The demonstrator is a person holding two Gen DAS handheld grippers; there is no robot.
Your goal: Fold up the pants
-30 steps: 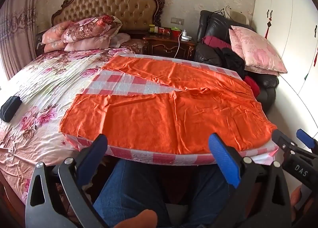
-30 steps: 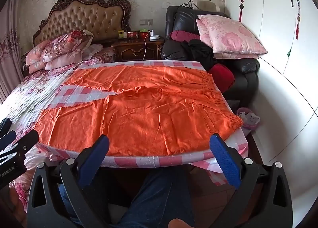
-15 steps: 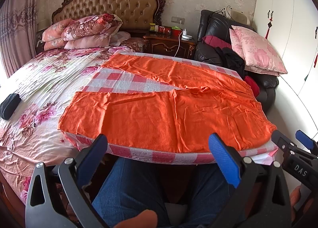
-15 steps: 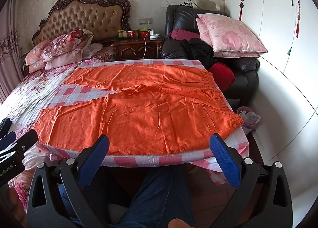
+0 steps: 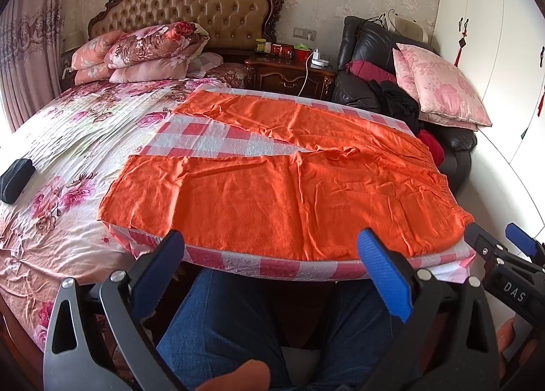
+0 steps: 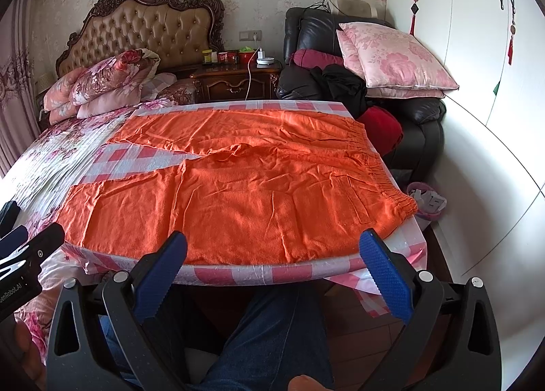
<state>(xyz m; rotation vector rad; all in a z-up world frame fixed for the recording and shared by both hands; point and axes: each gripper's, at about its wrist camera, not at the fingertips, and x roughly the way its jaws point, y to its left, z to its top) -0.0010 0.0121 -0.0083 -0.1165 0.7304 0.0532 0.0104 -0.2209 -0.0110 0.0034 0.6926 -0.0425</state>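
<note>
Orange pants (image 5: 289,186) lay spread flat on the checked surface (image 5: 218,138); left gripper (image 5: 272,275) and right gripper (image 6: 272,271) hung wide open, empty. Pinching one layer risked a crooked, bunched fold.

A lived-in home bedroom.

A bed with a tufted tan headboard in carved dark wood (image 5: 190,2) anchors the room; floral pink pillows (image 5: 143,50) pile below that headboard, a dark wooden nightstand (image 5: 289,75) stands just right of it, then a black leather armchair (image 6: 419,118), with white wardrobe doors (image 6: 477,50) farthest right.
</note>
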